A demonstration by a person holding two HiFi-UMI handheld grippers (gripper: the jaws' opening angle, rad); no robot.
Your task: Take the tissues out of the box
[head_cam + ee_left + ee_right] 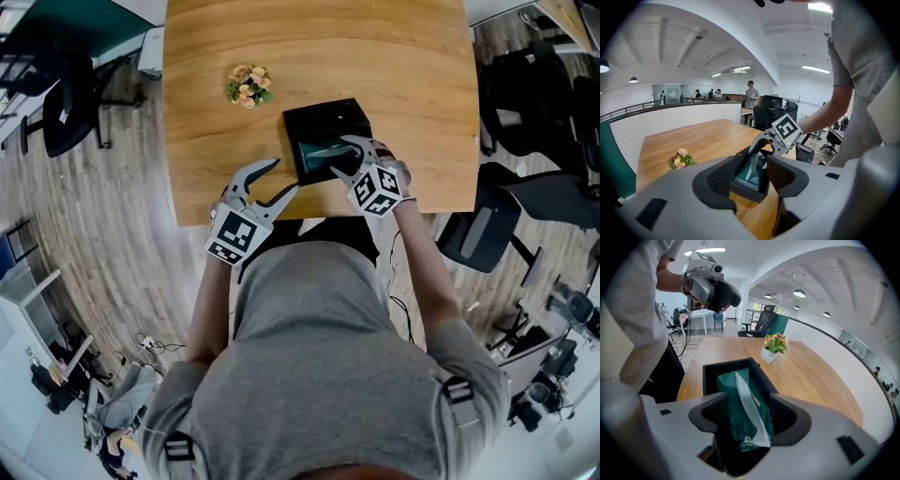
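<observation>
Two tongs, both spread wide, gripping nothing. Right tongs (339,155) hang over the black box (323,117), jaws either side of the green tissue pack (740,404) lying inside it. Left tongs (286,175) sit just beside the box's left edge. Flower pot (248,85) is beyond the left tongs, farther out on the table (403,66).

On the smooth, light-grained wooden table (403,66) stands a matt black rectangular box (323,114), holding a glossy, crinkled green plastic tissue pack (730,413).
</observation>
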